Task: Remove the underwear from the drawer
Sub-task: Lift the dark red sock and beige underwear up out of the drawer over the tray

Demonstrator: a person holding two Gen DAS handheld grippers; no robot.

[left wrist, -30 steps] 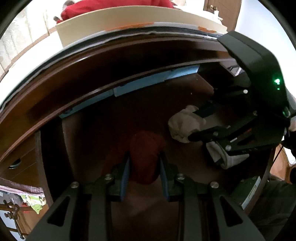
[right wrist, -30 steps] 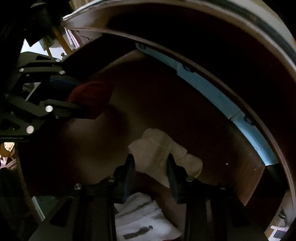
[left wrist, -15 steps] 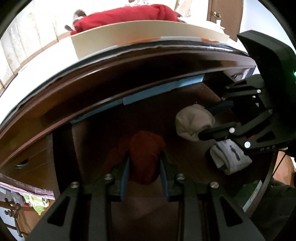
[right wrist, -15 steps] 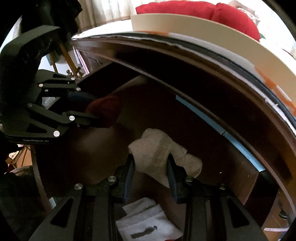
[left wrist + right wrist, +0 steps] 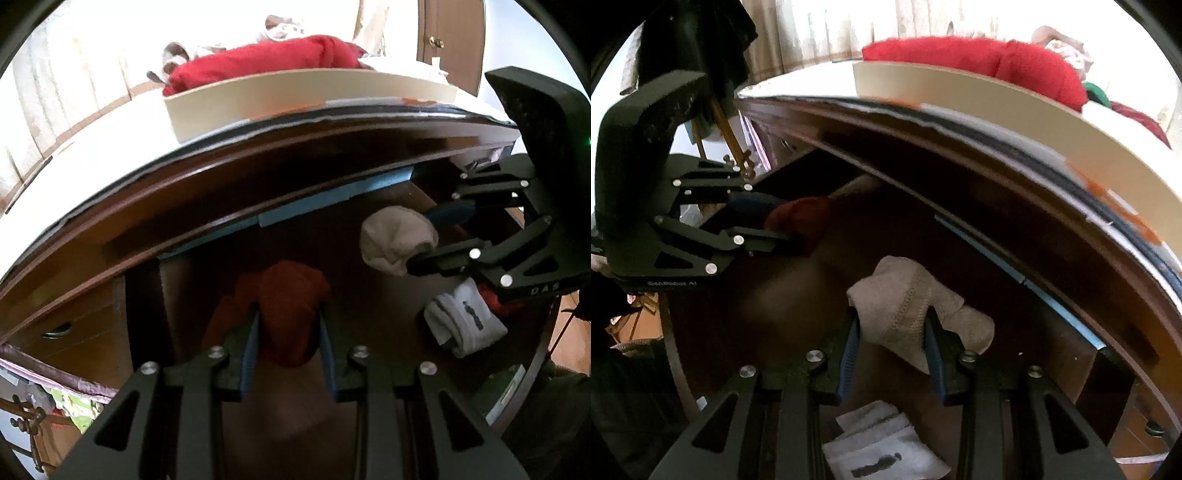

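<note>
Left gripper (image 5: 288, 343): it pinched the dark red garment (image 5: 291, 310) between its blue pads; the bundle bulged above the fingers, so the grip sat low on the cloth, probably to keep it from slipping.
Right gripper (image 5: 892, 343): it was pressed on the beige garment (image 5: 908, 306); one loose fold hung out on the right side of the jaws.
Place of the underwear: both pieces hung above the open drawer (image 5: 388, 302), clear of its dark wooden floor, under the edge of the desk top (image 5: 258, 147).
Left behind: a white folded sock (image 5: 463, 317) lay on the drawer floor, near the right gripper; it seemed not to be part of the task.
Judgement: the lifting seemed almost finished; carrying out remained.
</note>
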